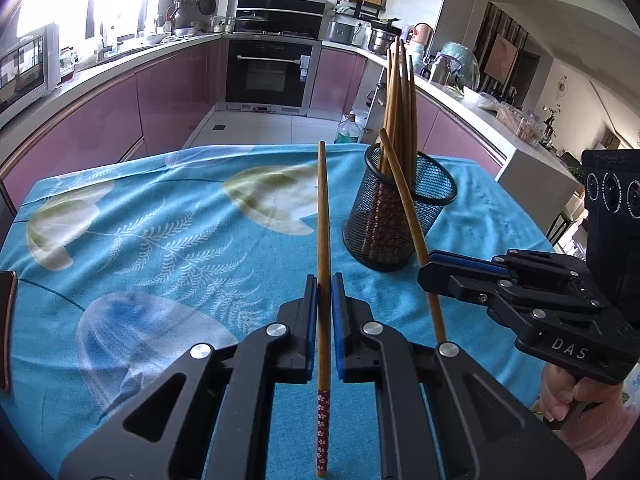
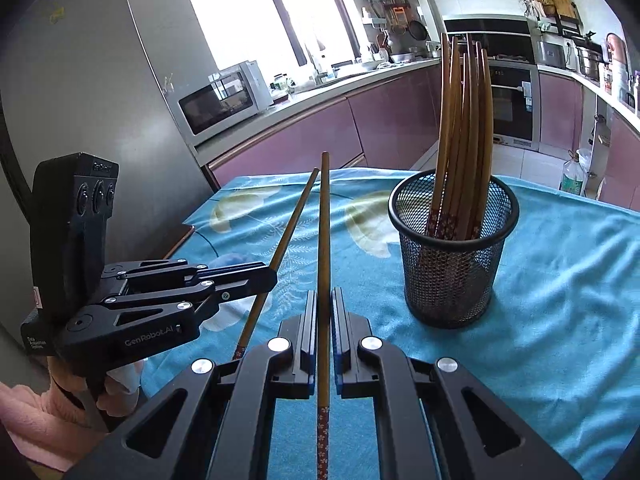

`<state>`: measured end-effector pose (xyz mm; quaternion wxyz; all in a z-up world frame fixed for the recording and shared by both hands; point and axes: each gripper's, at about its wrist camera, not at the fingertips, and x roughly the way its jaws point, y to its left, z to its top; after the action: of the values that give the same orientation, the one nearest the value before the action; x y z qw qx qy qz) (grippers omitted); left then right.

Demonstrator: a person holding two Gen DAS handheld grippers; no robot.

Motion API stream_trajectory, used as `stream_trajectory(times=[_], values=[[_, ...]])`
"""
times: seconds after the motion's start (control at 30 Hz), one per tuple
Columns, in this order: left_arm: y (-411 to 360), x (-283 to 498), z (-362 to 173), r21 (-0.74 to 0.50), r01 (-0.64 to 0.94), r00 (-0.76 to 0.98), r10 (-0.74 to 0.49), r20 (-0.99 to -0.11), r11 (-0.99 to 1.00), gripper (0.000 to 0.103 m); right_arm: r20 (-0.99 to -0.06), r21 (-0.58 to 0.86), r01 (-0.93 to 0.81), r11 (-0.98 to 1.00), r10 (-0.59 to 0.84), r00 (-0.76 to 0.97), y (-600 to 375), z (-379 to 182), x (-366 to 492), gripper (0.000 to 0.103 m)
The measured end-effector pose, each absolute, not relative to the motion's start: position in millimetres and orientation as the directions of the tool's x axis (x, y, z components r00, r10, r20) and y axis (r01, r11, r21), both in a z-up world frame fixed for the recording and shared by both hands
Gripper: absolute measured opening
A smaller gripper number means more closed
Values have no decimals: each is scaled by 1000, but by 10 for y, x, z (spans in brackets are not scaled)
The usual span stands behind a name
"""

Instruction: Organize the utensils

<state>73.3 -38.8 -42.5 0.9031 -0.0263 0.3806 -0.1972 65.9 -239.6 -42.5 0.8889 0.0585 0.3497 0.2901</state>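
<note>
A black mesh cup (image 1: pixel 394 216) stands on the blue floral cloth (image 1: pixel 168 232), holding several wooden chopsticks (image 1: pixel 400 100) upright; it also shows in the right wrist view (image 2: pixel 454 256). My left gripper (image 1: pixel 325 280) is shut on one chopstick (image 1: pixel 323 216) that points forward over the cloth. My right gripper (image 2: pixel 325 296) is shut on another chopstick (image 2: pixel 324 224). In the left wrist view the right gripper (image 1: pixel 428 270) holds its chopstick (image 1: pixel 400 192) slanted in front of the cup. In the right wrist view the left gripper (image 2: pixel 272 276) sits at left with its chopstick (image 2: pixel 292 224).
The table stands in a kitchen with pink cabinets (image 1: pixel 168 92) and an oven (image 1: pixel 272 72) behind. A plastic bottle (image 1: pixel 350 128) stands on the floor past the table's far edge. A dark object (image 1: pixel 6 328) lies at the cloth's left edge.
</note>
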Motion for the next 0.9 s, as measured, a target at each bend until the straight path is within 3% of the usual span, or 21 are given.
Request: stream_trajectory(times=[0.9], values=[[-446,639,-155,-234,390,648,-446,-618,891,8,-527,316,-467,826,562,637,-2444,-265,635,6]])
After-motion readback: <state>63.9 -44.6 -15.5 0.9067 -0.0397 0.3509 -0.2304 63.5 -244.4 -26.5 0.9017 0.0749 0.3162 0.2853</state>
